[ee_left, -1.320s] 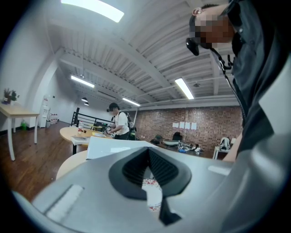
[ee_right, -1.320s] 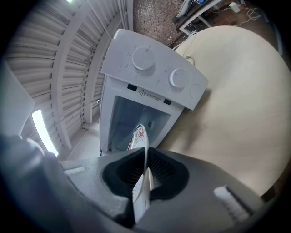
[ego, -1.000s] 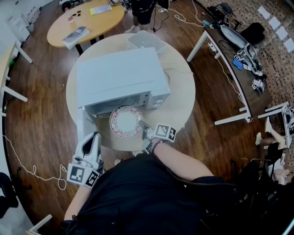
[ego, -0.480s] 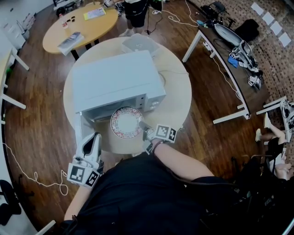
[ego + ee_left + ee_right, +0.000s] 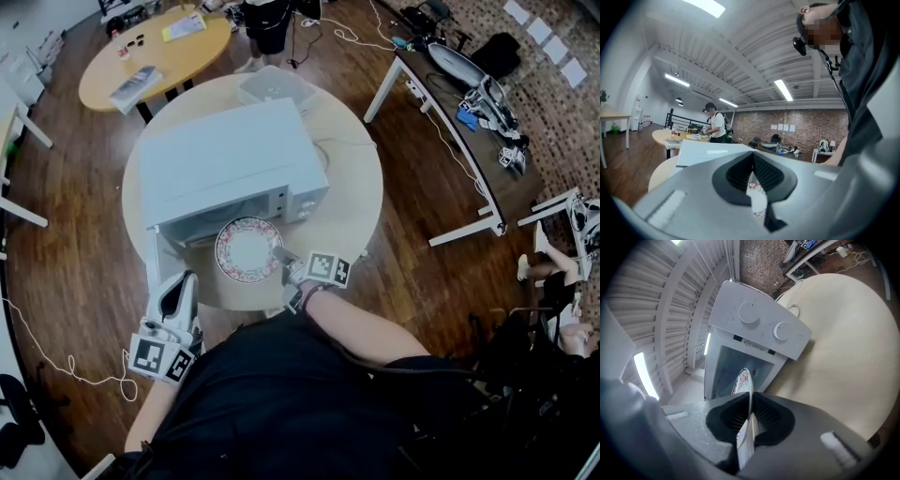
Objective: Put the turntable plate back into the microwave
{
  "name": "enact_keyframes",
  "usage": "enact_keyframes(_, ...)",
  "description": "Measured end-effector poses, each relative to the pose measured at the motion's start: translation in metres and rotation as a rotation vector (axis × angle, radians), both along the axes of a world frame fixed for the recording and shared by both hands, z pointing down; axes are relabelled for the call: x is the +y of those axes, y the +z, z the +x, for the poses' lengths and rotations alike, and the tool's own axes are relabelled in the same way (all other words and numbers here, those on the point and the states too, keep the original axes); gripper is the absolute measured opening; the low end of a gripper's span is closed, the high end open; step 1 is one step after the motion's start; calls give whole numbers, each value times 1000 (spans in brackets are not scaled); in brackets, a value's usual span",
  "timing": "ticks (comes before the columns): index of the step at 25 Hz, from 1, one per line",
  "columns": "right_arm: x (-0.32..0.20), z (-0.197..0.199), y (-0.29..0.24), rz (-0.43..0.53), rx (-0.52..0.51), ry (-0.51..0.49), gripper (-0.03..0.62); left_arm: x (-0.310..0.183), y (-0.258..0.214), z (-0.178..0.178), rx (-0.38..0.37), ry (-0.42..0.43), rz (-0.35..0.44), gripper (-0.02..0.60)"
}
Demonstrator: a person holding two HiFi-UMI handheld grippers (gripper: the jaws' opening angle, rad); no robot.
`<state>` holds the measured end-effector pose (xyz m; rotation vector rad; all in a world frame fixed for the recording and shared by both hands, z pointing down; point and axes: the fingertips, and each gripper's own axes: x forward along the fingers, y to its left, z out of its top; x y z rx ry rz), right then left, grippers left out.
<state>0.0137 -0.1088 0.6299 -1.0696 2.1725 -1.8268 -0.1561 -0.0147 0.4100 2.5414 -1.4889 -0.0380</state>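
Grey left tongs (image 5: 181, 281), pinched together and empty, idle beside the edge of the worktop (image 5: 352, 202). Ahead and right of them, the plate (image 5: 247, 248) juts from my right tongs (image 5: 284, 263), which are clamped tight on its near rim. The microwave (image 5: 225, 164) gapes straight beyond the plate, so I reckon the right hand pushes forward.
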Motion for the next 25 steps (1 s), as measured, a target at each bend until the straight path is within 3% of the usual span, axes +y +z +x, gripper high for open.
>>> enact_keyframes(8, 10, 8, 6, -18, 8, 20, 18, 5, 7, 5, -5, 31, -16, 6)
enact_keyframes(15, 16, 11, 11, -30, 18, 26, 18, 4, 9, -13, 23, -20, -30, 6)
enact_keyframes(25, 17, 9, 11, -27, 41, 16, 18, 10, 13, -12, 34, -25, -35, 6)
